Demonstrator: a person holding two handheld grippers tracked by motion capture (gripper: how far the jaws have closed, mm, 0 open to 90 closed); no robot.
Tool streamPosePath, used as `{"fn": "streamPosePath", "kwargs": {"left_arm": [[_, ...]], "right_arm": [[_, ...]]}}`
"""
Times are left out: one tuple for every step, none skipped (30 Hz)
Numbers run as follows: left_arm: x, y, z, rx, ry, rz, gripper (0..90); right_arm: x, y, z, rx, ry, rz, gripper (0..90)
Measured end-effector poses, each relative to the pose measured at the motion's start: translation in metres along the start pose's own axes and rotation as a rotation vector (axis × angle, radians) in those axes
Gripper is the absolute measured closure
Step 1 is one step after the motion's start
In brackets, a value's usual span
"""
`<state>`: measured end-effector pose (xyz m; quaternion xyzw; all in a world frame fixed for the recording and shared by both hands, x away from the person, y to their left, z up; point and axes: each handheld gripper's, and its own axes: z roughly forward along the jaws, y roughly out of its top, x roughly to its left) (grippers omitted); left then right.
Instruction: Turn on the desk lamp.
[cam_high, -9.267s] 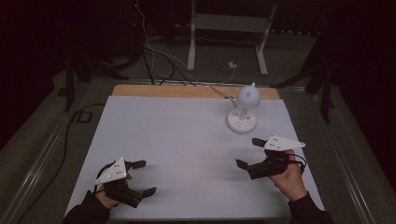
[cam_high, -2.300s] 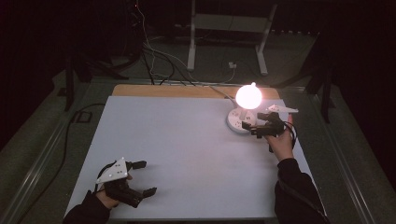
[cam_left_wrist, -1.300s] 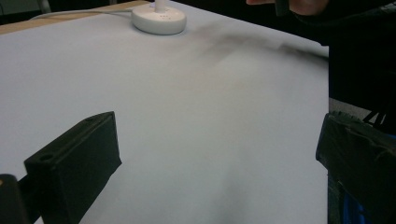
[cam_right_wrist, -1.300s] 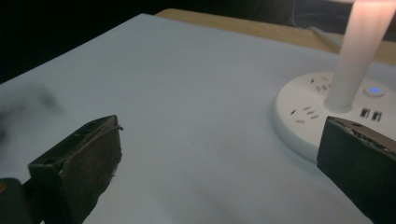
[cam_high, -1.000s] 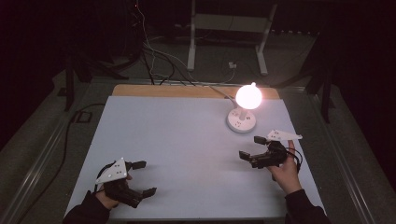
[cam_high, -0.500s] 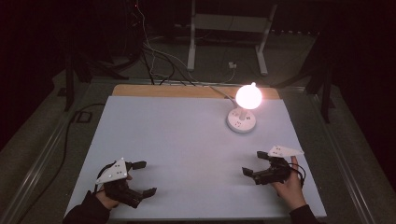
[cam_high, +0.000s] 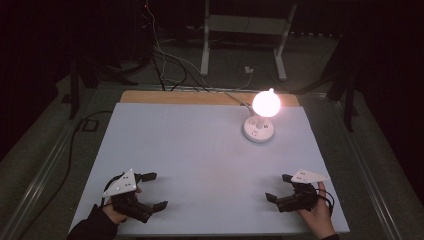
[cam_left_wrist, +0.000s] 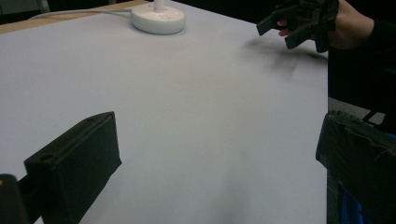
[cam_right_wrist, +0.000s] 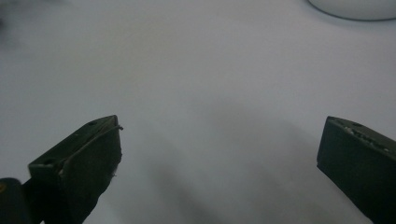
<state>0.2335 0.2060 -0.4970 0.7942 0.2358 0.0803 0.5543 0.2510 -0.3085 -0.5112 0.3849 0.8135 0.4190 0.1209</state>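
Observation:
A small white lamp (cam_high: 263, 112) with a round glowing bulb stands on its disc base at the back right of the white table (cam_high: 200, 150). Its base (cam_left_wrist: 158, 18) also appears at the top of the left gripper view, and a sliver of that base (cam_right_wrist: 355, 7) at the top right of the right gripper view. My left gripper (cam_high: 152, 191) rests open near the front left edge, nothing between its jaws. My right gripper (cam_high: 278, 187) is open near the front right edge, well in front of the lamp, holding nothing. The right gripper (cam_left_wrist: 299, 21) also appears far off in the left gripper view.
The lamp's white cord (cam_high: 232, 97) runs off the back of the table over a wooden strip (cam_high: 200, 96). Behind it stand a white metal stand (cam_high: 245, 30) and cables on the dark floor. The table's wide middle is bare white surface.
The lamp, dark at first, is now lit. My right gripper went up to the lamp's base and has drawn back to the front right edge. The left gripper has not moved.

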Motion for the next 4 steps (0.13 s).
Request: {"fn": "streamPosePath", "kwargs": {"left_arm": [[0.0000,0.0001,0.0001,-0.003,-0.001,-0.001,0.2],[0.0001,0.0001,0.0001,-0.001,-0.002,-0.001,0.3],[0.0001,0.0000,0.0002,0.000,-0.002,0.001,0.2],[0.0001,-0.0001,0.0003,0.000,-0.001,0.000,0.2]], "right_arm": [[0.0004,-0.0012,-0.0002,0.006,-0.008,-0.011,0.0],[0.0006,-0.0022,0.0000,0.011,-0.015,-0.017,0.0],[0.0002,-0.0031,0.0000,0.017,-0.017,-0.014,0.0],[-0.0006,-0.0037,0.0001,0.018,-0.019,-0.012,0.0]]}}
